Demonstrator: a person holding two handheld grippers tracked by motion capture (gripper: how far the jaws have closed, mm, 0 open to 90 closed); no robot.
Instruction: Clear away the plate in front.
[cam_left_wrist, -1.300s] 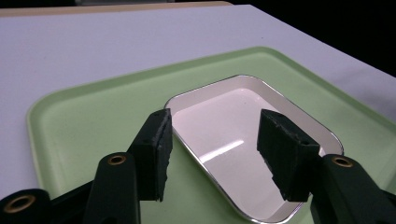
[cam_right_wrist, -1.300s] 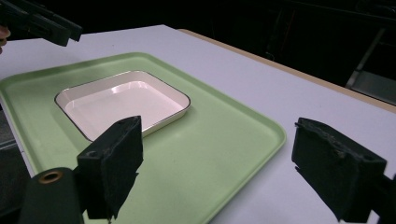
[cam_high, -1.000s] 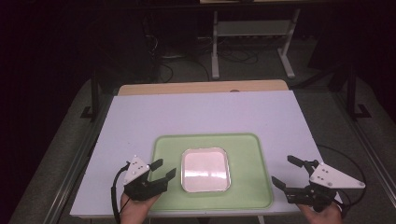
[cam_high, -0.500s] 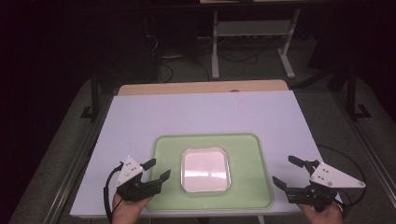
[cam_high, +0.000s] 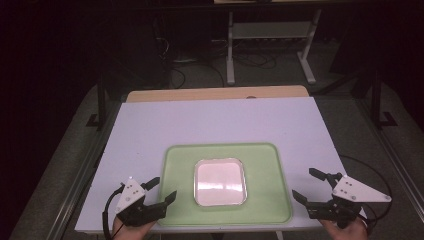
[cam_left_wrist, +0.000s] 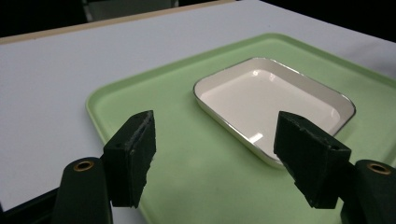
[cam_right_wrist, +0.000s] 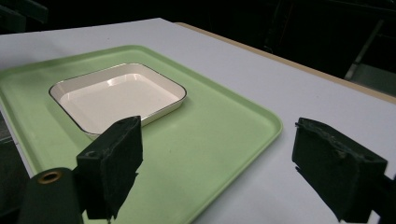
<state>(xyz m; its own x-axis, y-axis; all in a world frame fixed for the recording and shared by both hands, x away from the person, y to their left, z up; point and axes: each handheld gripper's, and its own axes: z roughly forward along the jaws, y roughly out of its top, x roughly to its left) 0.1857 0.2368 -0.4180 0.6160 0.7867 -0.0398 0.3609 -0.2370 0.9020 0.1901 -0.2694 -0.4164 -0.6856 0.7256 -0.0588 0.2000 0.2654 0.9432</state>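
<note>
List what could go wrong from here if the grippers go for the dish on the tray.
1. The white dish is shallow with a low rim, so open jaws of the left gripper may slip off it.
2. The dish sits loose on the smooth green tray; a push could slide it.
3. The tray's near edge lies close to the table edge; the right gripper nudging it might shift it off.

The right gripper (cam_right_wrist: 212, 170) has its two black jaws wide apart, holding nothing. Beyond them a white dish (cam_right_wrist: 116, 95) sits on the green tray (cam_right_wrist: 219, 140), and the tray lies on the white table (cam_right_wrist: 289, 88).
</note>
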